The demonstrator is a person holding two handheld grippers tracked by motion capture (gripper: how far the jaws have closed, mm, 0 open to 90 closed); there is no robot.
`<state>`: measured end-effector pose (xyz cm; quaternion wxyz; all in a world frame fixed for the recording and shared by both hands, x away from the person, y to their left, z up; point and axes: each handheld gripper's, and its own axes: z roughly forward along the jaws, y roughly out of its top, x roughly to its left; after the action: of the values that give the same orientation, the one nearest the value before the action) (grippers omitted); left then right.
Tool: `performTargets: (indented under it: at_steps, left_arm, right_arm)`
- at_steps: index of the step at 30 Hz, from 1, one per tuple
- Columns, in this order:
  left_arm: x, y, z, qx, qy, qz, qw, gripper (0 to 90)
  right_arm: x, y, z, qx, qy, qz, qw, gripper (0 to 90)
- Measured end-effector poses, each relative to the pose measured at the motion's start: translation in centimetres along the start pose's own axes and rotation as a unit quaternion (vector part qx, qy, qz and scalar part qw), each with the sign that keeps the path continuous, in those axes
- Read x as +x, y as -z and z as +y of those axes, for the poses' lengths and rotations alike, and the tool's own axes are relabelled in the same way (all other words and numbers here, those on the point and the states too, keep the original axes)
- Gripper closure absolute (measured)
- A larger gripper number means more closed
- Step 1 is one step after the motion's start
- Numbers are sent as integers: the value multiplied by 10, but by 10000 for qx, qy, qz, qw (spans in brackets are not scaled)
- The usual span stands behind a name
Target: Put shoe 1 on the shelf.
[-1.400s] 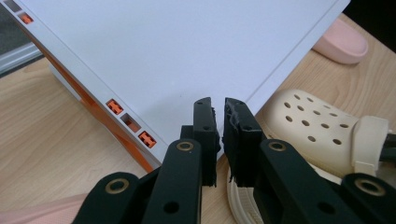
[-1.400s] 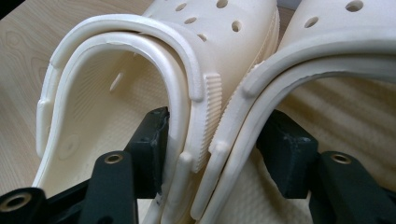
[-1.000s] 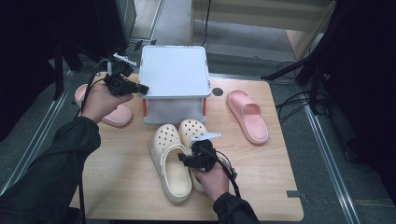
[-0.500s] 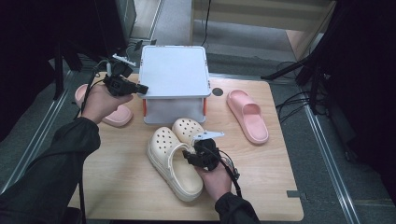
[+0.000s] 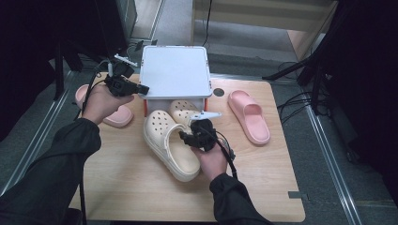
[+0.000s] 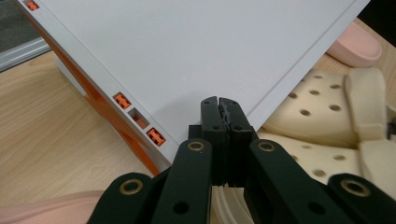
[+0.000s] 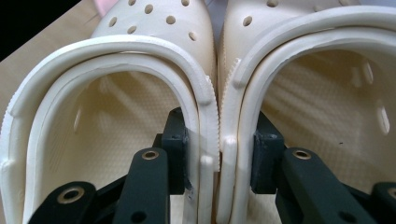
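Note:
Two cream perforated clogs lie side by side, the left one (image 5: pixel 166 145) (image 7: pixel 154 28) slanted and the right one (image 5: pixel 184 111) (image 7: pixel 327 70) with its toe at the front of a white rack (image 5: pixel 174 70). My right gripper (image 5: pixel 187 139) (image 7: pixel 218 149) has just been closing. Its jaws reach into both clogs and pinch their adjoining side walls together. My left gripper (image 5: pixel 143 89) (image 6: pixel 219 105) is shut with nothing between its jaws, its tips at the front left edge of the rack's white top (image 6: pixel 187 46).
One pink slide (image 5: pixel 248 115) lies right of the rack, and another (image 5: pixel 117 116) lies to its left under my left hand. The rack has orange supports (image 6: pixel 140 140). A small dark round spot (image 5: pixel 218 92) marks the wooden table (image 5: pixel 117 187).
My right gripper closed on both clogs and carried them away from me toward the rack, swinging them to a slant. The left hand stayed put.

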<state>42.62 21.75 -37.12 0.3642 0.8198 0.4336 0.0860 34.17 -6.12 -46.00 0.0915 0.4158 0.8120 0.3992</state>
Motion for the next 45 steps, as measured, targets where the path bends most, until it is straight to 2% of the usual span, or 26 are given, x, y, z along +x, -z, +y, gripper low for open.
performTargets:
  at_steps: [8,14,16,20,23,28,34,39,42,45]
  left_arm:
    - [0,0,-1,-12,-24,-4,10000,894]
    - [1,0,0,-9,-28,-13,10000,894]
    - [1,0,-1,-16,-24,-18,10000,894]
    - [1,0,0,-3,-15,-22,10000,894]
    - [1,0,0,13,-27,-21,10000,894]
    - [1,0,0,22,-33,-20,10000,894]
    - [0,1,0,41,-65,8,10000,894]
    - [0,1,0,42,-66,15,10000,894]
    - [0,1,0,49,-75,16,10000,895]
    - [0,1,0,55,-70,24,10000,894]
  right_arm:
    - [-13,-32,19,-52,-154,-233,9996,660]
    - [-23,-43,24,-111,-291,-496,9983,659]
    - [-25,-46,26,-169,-317,-504,9981,659]
    - [-24,-53,27,-182,-269,-621,9975,659]
    - [-23,-58,26,-179,-340,-669,9970,659]
    - [-25,-62,26,-266,-516,-665,9961,654]
    - [-24,-62,22,-257,-407,-623,9969,630]
    - [-19,-62,19,-256,-200,-697,9970,582]
    - [-20,-60,16,-287,-231,-625,9974,568]
    - [-23,-56,15,-280,-306,-445,9981,506]
